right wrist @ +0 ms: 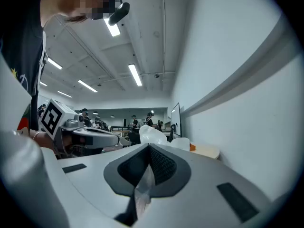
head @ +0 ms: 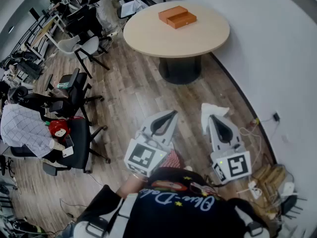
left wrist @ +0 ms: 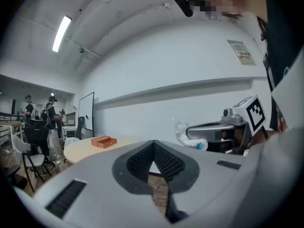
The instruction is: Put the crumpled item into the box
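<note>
The right gripper (right wrist: pixel 148 147) has its jaws closed on a thin fold of the crumpled item (head: pixel 213 111), a white, partly see-through wad that bulges out past the jaw tips; in the right gripper view the pinched strip runs down between the ribbed pads, so the hold is on an edge and not on the bulk. The left gripper (head: pixel 171 114) is held beside it, jaws together with nothing between them; only floor shows through the slit. The person stands on the wooden floor (head: pixel 129 98), well apart from the round table (head: pixel 198 36), where the orange box (head: pixel 177 17) sits near the far edge.

The item looks very light and soft, probably thin plastic or tissue; it should crush rather than resist, and is unlikely to break. The risk, as I judge it, is that a thin pinched flap slides out or tears during the carry; a hold deeper in the wad would be safer. Being springy, it may unfold and catch the box rim, so it probably needs releasing low inside the box.
</note>
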`<state>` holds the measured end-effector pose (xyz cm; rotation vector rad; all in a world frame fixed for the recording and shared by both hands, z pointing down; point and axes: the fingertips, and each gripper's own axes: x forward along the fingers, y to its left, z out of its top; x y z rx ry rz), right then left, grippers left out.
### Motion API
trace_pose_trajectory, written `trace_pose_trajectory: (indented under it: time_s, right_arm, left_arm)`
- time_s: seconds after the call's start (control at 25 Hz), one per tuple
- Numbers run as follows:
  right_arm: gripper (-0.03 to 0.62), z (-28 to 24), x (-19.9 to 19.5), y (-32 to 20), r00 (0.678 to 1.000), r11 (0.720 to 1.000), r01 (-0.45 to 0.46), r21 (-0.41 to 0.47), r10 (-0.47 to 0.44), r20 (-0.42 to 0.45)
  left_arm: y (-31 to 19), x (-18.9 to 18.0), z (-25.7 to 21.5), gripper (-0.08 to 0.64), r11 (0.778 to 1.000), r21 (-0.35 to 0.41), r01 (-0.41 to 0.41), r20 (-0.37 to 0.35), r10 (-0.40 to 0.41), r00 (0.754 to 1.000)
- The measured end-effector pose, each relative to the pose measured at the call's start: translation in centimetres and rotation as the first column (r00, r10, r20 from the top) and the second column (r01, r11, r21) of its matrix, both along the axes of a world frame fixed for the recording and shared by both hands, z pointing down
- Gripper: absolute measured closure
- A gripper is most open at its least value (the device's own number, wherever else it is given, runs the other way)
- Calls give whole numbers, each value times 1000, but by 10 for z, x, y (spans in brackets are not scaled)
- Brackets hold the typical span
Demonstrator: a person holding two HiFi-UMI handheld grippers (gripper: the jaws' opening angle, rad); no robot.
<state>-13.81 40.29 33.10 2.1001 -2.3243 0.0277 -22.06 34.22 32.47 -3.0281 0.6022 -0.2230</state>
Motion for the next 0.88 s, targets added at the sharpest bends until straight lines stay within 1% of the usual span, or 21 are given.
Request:
trace_pose_trajectory:
  time_s: [0.12, 0.28, 0.68, 0.88]
  right_arm:
    - [592, -3, 3, 0, 1000, 1000, -6, 24, 6, 28]
    - [592, -6, 4, -1, 999, 999, 4, 33, -6, 37]
    - [592, -15, 15, -18, 1000, 998, -6, 58, 4, 20]
    - [592, -20, 33, -37, 1000, 998, -31, 55, 30, 4]
  left_arm:
    - [-1, 2, 0, 568, 1000, 7, 2, -5, -2, 1000]
    - [-2, 4, -2, 568, 1000, 18, 1, -10, -1, 1000]
    - [-21, 23, -3, 568, 1000, 16, -26, -41, 27, 999]
    - [-42, 42, -4, 568, 999, 18, -46, -61, 47, 997]
